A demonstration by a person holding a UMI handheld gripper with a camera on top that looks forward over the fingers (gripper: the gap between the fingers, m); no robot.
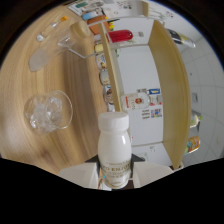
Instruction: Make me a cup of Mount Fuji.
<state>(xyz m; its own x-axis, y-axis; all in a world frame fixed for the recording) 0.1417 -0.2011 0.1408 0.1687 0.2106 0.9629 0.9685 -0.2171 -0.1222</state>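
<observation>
The white bottle (114, 150) was held tight between the two fingers of the gripper (114, 176), above the wooden tabletop (60, 85) edge.

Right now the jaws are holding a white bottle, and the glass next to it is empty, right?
Not quite. The gripper view shows the white bottle held in the gripper, but the glass beside it on the wooden counter is not empty: it is filled with ice.
</observation>
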